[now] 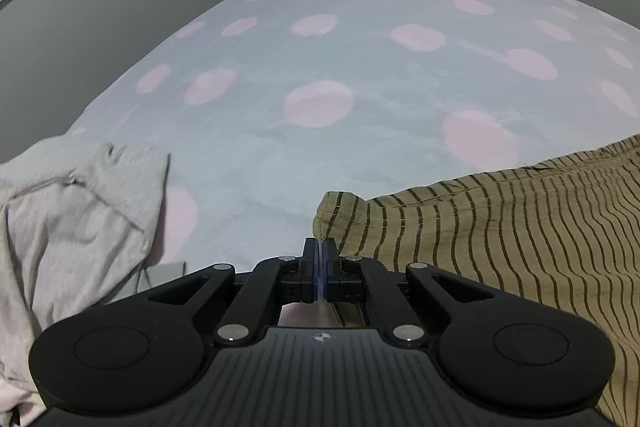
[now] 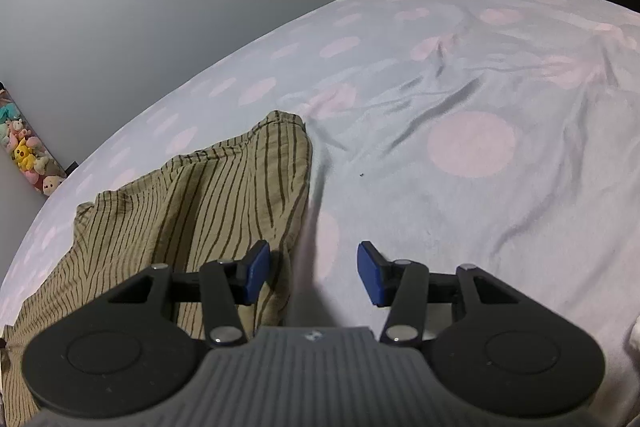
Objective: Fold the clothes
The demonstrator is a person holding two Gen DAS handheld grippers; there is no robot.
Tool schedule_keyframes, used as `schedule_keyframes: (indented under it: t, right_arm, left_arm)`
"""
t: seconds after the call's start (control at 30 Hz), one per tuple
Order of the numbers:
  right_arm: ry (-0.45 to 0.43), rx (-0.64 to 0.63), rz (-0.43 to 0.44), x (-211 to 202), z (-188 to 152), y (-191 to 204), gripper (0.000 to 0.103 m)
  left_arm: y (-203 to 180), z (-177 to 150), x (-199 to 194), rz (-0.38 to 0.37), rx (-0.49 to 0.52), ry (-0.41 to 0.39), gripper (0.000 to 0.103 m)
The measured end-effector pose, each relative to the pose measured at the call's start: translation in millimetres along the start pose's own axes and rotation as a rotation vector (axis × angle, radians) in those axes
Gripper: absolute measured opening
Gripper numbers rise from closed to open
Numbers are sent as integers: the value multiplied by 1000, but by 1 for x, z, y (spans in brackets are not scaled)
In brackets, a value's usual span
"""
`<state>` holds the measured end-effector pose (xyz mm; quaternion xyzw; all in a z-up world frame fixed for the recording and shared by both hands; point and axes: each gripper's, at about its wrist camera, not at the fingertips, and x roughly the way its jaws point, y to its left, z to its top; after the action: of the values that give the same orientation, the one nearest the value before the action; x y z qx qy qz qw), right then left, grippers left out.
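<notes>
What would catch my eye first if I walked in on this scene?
Probably the pale blue bedspread with big pink dots, filling both views. On it lies an olive striped garment, with the open right hand-held gripper straddling its edge. A crumpled grey garment sits off to the left of the shut left hand-held gripper.

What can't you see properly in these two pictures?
- Striped cloth: its near part is cut off by the picture's edge and hidden by the left tool.
- Grey garment: cut off at the left wrist view's left edge.
- Plush toys: too small and blurry to identify.
</notes>
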<state>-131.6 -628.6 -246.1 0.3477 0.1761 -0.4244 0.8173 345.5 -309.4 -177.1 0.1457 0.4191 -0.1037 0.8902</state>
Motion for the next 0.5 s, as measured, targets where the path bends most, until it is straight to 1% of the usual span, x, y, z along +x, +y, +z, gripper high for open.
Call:
schedule_keyframes:
  t: [0.13,0.2,0.27,0.3,0.37,0.4,0.43,0.5]
  right_arm:
    - [8,35,7,1,1,-8,52]
    - [11,49,13,1,2,-9,52]
    - [11,58,17,0,3,-10,51]
    - [10,64,21,0,4,-11,50]
    - [15,82,34,1,5,-12,47]
    - [21,93,45,1,5,-12,40]
    - [31,106,61,2,5,-12,37]
    - [43,118,98,1,5,-10,35]
  left_arm:
    - [-6,2,3,11,11,13,1]
    - [-8,0,-3,-20,8,6,3]
    - [-9,-3,-12,-47,2,-7,11]
    - [-9,-6,-16,-56,0,-10,18]
    - [-9,-13,-26,-76,-5,-14,18]
    - [-9,-18,-32,-87,-7,-14,19]
    - [-8,-24,-39,-104,-12,-6,20]
    - [-6,-37,-53,-136,-20,6,24]
